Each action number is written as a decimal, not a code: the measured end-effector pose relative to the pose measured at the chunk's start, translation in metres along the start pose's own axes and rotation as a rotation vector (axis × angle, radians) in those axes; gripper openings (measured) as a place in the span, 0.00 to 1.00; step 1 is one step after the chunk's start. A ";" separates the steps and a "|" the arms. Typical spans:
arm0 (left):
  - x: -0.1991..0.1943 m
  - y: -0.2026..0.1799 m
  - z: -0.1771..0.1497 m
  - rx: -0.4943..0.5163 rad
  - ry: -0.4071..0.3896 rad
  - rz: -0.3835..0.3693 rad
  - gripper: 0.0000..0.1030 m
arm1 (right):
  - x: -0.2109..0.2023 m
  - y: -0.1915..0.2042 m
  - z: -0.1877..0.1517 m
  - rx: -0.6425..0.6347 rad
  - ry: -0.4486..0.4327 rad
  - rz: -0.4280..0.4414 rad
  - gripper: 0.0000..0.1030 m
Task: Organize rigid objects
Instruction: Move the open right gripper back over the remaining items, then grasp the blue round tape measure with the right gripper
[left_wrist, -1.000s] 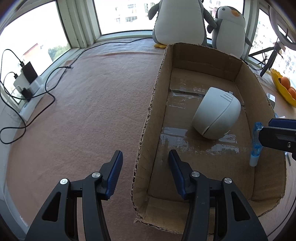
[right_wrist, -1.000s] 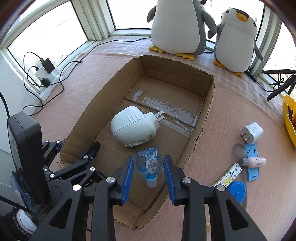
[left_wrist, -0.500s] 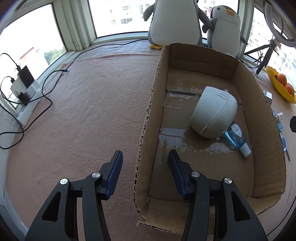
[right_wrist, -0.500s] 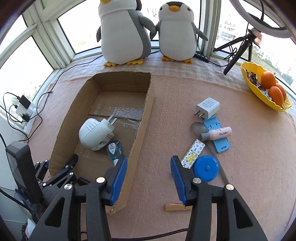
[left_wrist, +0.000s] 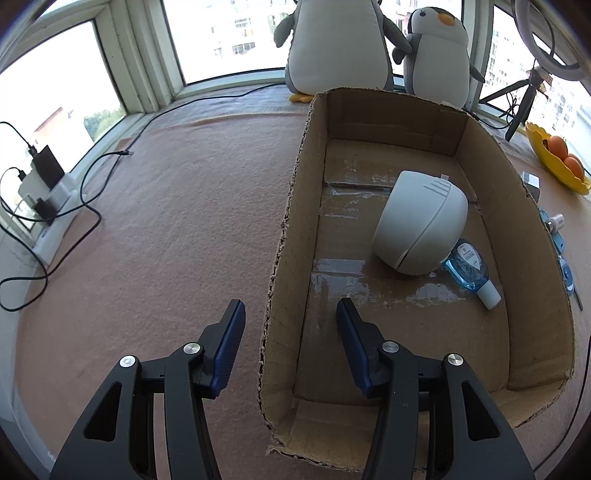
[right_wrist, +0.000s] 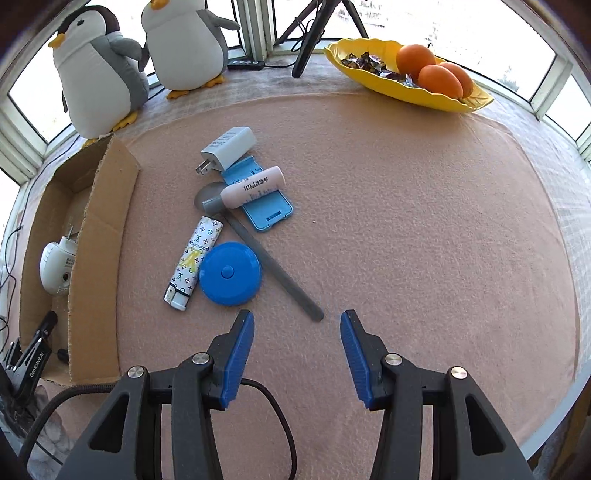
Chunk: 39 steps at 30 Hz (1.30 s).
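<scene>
My left gripper (left_wrist: 290, 325) stands open astride the left wall of the cardboard box (left_wrist: 291, 206), and its pads do not touch the wall. In the box, a white plug-in device (left_wrist: 421, 221) lies with a small blue bottle (left_wrist: 467, 267) against it. My right gripper (right_wrist: 297, 343) hangs open and empty over the mat, just past the end of a metal file (right_wrist: 273, 269). Ahead of it lie a blue round case (right_wrist: 229, 273), a patterned lighter (right_wrist: 195, 266), a pink tube (right_wrist: 253, 186) on a blue holder (right_wrist: 273, 216), and a white charger (right_wrist: 231, 146).
Two plush penguins (right_wrist: 96, 77) stand behind the box (right_wrist: 99, 236). At the far right is a yellow dish (right_wrist: 406, 88) with oranges, with a tripod (right_wrist: 308, 33) beside it. Cables and a power strip (left_wrist: 48, 218) lie at the left window. A black cable (right_wrist: 273, 413) loops under my right gripper.
My right gripper let go of the blue bottle inside the box, swung out to the right and now hangs over the loose items. The bottle lies beside the white device. The left gripper stayed put.
</scene>
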<state>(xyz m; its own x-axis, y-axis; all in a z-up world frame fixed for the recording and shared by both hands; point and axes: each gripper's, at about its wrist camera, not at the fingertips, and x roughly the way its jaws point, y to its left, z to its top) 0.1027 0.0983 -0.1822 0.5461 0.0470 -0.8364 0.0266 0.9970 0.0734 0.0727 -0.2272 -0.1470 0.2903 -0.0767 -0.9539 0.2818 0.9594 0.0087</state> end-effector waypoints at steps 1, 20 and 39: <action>0.000 0.000 0.000 0.002 0.000 0.000 0.49 | 0.001 -0.003 -0.002 -0.003 0.007 -0.006 0.43; 0.000 -0.005 0.004 0.024 0.019 0.017 0.50 | 0.017 -0.016 -0.007 -0.080 -0.034 0.029 0.43; -0.002 -0.007 0.003 0.014 0.020 0.050 0.50 | 0.031 0.050 0.020 -0.359 -0.058 0.090 0.44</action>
<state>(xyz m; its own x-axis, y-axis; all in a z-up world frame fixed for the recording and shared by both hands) 0.1041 0.0911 -0.1797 0.5299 0.0978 -0.8424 0.0114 0.9924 0.1224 0.1138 -0.1865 -0.1704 0.3533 0.0069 -0.9355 -0.0827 0.9963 -0.0239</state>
